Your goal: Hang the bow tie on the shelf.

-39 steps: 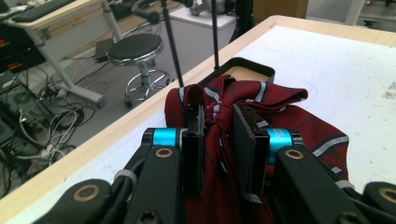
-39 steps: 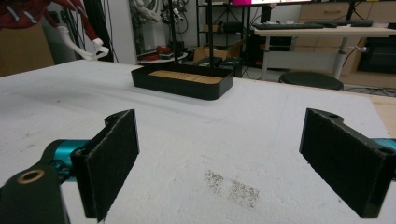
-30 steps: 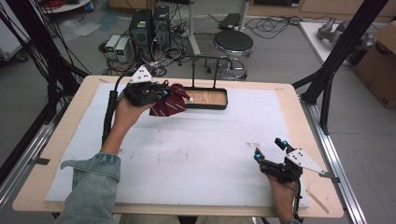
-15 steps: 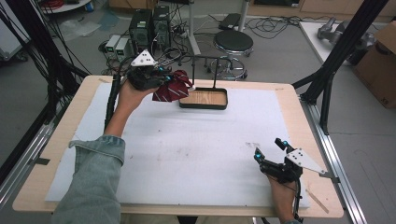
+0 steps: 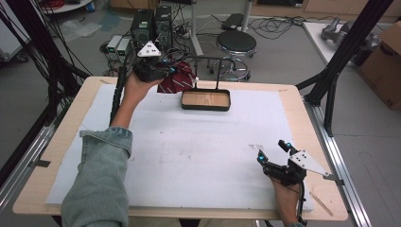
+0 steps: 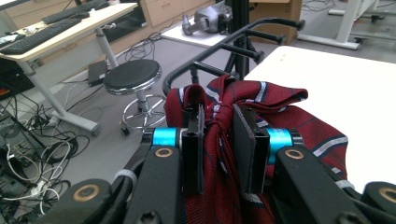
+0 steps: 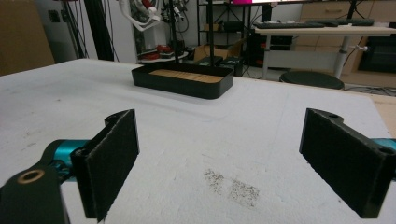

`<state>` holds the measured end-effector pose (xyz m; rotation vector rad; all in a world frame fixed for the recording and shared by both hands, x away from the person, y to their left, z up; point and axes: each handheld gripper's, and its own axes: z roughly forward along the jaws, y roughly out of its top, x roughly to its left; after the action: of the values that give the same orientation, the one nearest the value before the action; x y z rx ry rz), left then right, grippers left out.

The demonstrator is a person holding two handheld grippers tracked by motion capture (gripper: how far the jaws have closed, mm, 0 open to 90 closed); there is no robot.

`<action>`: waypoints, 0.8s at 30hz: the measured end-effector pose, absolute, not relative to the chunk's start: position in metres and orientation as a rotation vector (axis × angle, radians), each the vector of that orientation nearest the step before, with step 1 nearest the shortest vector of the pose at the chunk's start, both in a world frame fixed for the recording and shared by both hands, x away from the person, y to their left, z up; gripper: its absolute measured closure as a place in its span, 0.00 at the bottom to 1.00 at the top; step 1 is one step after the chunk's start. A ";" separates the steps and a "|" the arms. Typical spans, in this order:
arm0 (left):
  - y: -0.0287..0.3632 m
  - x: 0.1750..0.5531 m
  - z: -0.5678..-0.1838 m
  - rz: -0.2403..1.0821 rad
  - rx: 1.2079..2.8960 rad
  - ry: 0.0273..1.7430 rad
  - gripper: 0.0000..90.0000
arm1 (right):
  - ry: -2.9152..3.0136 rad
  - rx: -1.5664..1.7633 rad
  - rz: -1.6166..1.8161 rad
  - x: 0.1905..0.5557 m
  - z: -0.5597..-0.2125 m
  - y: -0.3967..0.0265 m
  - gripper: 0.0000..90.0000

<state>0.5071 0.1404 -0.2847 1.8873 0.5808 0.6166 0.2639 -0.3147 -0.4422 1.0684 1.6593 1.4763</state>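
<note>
- While the left gripper (image 5: 163, 71) is held up over the far left part of the table (image 5: 61, 142), its jaws are squeezed tight on a dark red tie with pale stripes (image 5: 177, 80).
- From the left gripper view, the tie (image 6: 261, 100) is bunched up between the two black jaws, and more of its cloth hangs down below them.
- Just past the tie stands a black metal rack with short pegs (image 6: 252, 39).
- That rack rises from a black tray with a wooden bottom (image 5: 206, 100), which sits on the white mat (image 5: 189, 156) near the far edge.
- The tie is up in the air, just to the left of the tray, and it is not touching the mat.
- Down at the near right corner, the right gripper (image 5: 273, 151) is low over the mat.
- Its jaws are spread wide apart and hold nothing.
- From the right gripper view, the tray (image 7: 182, 80) is well ahead, and a patch of small dark specks (image 7: 231, 186) lies on the mat between the jaws.
</note>
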 end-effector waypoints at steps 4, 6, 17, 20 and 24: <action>0.137 0.518 -0.284 0.646 1.902 0.613 0.82 | 1.661 1.066 1.477 0.264 -0.442 -0.315 0.12; 0.136 0.523 -0.285 0.666 1.914 0.645 0.82 | 1.662 1.069 1.480 0.264 -0.442 -0.315 0.12; 0.141 0.536 -0.298 0.680 1.937 0.741 0.82 | 1.663 1.066 1.480 0.263 -0.442 -0.315 0.12; 0.139 0.538 -0.303 0.684 1.962 0.743 0.82 | 1.663 1.068 1.479 0.263 -0.442 -0.315 0.12; 0.135 0.540 -0.310 0.675 1.971 0.755 0.82 | 1.663 1.067 1.478 0.264 -0.442 -0.315 0.12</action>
<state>0.5399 0.1354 -0.3103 1.9710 0.7545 0.6748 0.2635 -0.3145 -0.4423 1.0669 1.6629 1.4779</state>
